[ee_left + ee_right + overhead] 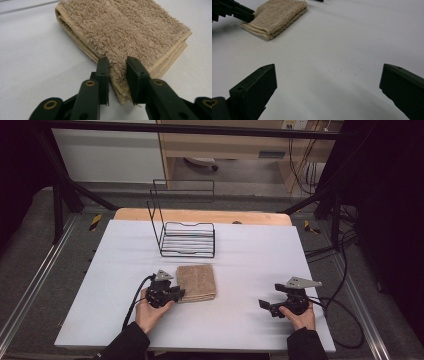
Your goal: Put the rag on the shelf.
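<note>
Grey carpet [30,250] with a metal rail [35,285] lies at the left of the white worktop [250,255], and a black frame post [57,195] stands there. On the worktop's near left part the left gripper [179,293], held in the person's left hand [150,312], has its jaws clamped on the near corner of the towel [196,281]; in the left gripper view the pads pinch the folded tan pile [130,30] between them. The towel lies flat, folded, near the worktop's middle. Behind it stands a black wire rack [187,237], close to the far wooden edge [200,215]. Beyond are a pale wall panel [107,155] and a wooden cabinet [225,145]. Farther right, the right gripper [265,306] rests near the front edge, well apart from the towel, its jaws wide apart over bare white surface. Black cables [345,270] trail over the carpet at the right.
</note>
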Demonstrator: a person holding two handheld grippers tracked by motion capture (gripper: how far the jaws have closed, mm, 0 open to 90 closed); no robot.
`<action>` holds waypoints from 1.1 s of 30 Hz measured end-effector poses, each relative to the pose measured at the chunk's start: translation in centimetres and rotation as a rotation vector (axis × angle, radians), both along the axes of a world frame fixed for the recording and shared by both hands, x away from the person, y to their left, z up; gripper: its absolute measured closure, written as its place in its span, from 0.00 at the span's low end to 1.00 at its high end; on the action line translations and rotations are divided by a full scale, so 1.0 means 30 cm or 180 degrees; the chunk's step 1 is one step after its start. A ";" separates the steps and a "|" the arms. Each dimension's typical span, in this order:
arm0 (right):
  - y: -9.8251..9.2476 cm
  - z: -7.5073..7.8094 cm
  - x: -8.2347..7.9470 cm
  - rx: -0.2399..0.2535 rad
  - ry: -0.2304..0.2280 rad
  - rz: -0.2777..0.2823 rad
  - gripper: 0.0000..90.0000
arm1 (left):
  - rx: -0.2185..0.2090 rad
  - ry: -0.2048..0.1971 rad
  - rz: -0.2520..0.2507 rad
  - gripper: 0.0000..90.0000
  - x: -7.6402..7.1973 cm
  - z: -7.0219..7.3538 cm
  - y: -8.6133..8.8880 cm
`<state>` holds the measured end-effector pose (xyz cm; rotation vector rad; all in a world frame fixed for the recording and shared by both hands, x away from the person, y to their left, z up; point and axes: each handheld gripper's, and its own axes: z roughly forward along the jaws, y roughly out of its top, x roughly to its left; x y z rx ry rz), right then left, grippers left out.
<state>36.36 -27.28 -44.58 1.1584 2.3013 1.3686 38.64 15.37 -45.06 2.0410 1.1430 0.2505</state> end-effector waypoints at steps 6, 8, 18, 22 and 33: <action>0.002 -0.001 0.000 0.0008 0.0007 -0.0006 0.02 | 0.0040 -0.0060 0.0017 0.87 -0.004 0.002 -0.006; 0.003 -0.002 0.001 0.0001 0.0017 -0.0001 0.02 | 0.0007 -0.0058 0.0006 0.92 0.000 0.002 -0.002; 0.003 -0.001 0.001 -0.0003 0.0023 0.0000 0.02 | -0.0061 -0.0096 -0.0022 0.96 0.000 0.016 0.005; 0.003 -0.001 0.002 -0.0003 0.0023 -0.0001 0.02 | -0.0066 -0.0136 -0.0048 0.96 -0.007 0.034 0.008; 0.004 -0.002 0.001 0.0003 0.0022 -0.0003 0.02 | -0.0081 -0.0130 -0.0126 0.97 -0.022 0.064 0.018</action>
